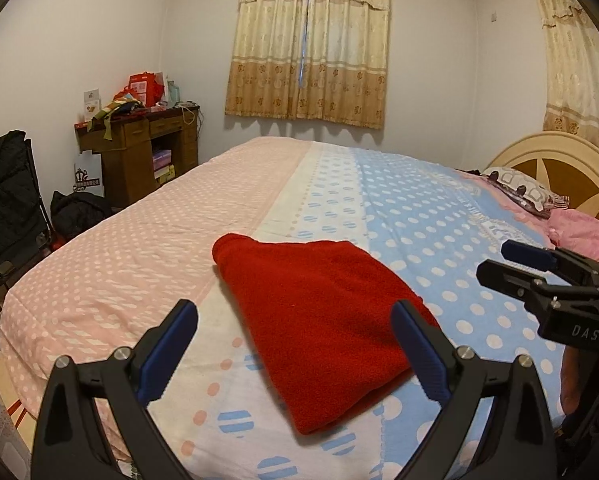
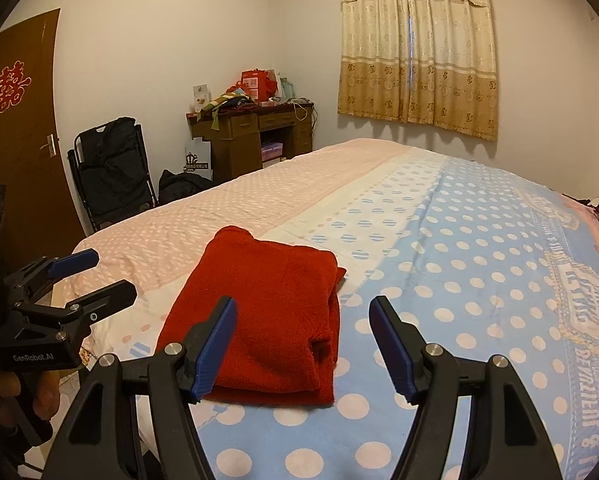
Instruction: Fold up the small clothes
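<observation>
Red fleece garment [image 1: 319, 320] lies folded flat on the polka-dot bedspread [image 1: 439, 220], just ahead of both grippers. Left gripper [image 1: 295, 344] jaws spread wide, holding nothing, the garment's near end between the blue pads [image 1: 167, 352]. Right gripper [image 2: 303, 344] also wide and holding nothing, garment ahead and to its left, its near edge under the left pad.

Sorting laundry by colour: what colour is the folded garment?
Solid red folded garment, clearest in the right wrist view.
</observation>
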`<action>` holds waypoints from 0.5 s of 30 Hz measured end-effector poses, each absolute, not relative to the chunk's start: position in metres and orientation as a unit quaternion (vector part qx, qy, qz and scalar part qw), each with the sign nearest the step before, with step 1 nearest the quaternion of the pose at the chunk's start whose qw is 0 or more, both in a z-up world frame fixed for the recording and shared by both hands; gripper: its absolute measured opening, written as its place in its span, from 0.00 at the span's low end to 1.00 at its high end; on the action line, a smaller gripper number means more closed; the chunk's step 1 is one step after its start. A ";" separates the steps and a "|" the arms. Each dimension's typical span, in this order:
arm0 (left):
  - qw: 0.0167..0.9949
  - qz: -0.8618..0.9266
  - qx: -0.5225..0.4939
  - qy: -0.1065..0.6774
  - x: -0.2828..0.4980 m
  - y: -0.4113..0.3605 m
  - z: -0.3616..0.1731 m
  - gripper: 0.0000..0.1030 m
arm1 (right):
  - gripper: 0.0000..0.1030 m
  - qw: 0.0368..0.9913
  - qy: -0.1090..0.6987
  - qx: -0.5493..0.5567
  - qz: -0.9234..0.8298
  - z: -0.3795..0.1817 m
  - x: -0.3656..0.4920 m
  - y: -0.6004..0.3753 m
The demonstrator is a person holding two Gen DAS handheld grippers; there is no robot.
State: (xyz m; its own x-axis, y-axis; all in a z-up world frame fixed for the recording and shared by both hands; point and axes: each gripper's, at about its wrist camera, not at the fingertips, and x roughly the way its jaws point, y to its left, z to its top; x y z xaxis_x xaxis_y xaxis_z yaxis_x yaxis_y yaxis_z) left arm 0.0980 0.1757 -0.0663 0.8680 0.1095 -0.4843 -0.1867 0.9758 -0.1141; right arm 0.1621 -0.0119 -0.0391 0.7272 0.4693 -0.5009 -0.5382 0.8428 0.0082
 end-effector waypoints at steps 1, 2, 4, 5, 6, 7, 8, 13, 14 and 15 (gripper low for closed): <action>0.963 0.077 -0.078 0.245 0.098 0.175 -0.066 0.97 | 0.67 0.927 0.249 -0.069 0.271 -0.039 0.161 -0.012; 0.963 0.076 -0.078 0.245 0.098 0.175 -0.066 0.97 | 0.68 0.927 0.249 -0.069 0.271 -0.038 0.160 -0.012; 0.963 0.076 -0.078 0.245 0.098 0.174 -0.066 0.97 | 0.68 0.926 0.250 -0.068 0.273 -0.038 0.158 -0.012; 0.964 0.076 -0.078 0.244 0.098 0.174 -0.066 0.97 | 0.68 0.926 0.250 -0.068 0.273 -0.038 0.158 -0.012; 0.964 0.075 -0.078 0.245 0.098 0.173 -0.066 0.97 | 0.68 0.926 0.251 -0.068 0.273 -0.038 0.157 -0.012; 0.963 0.076 -0.078 0.245 0.097 0.173 -0.066 0.97 | 0.68 0.926 0.251 -0.067 0.273 -0.038 0.157 -0.012; 0.964 0.076 -0.079 0.244 0.097 0.173 -0.066 0.97 | 0.68 0.926 0.252 -0.066 0.274 -0.039 0.157 -0.012; 0.964 0.075 -0.077 0.242 0.097 0.173 -0.065 0.97 | 0.68 0.926 0.252 -0.061 0.274 -0.038 0.151 -0.011; 0.964 0.075 -0.077 0.242 0.097 0.172 -0.065 0.97 | 0.68 0.926 0.251 -0.060 0.274 -0.038 0.150 -0.011; 0.964 0.075 -0.077 0.242 0.097 0.171 -0.065 0.97 | 0.68 0.926 0.252 -0.061 0.274 -0.038 0.150 -0.011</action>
State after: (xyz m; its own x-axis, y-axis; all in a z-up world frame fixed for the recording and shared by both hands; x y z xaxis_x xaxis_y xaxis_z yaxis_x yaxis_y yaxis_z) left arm 0.0966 0.1711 -0.0651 0.8721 0.1066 -0.4776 -0.1813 0.9769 -0.1129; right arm 0.1502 -0.0110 -0.0379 0.7235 0.4765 -0.4995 -0.5377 0.8428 0.0252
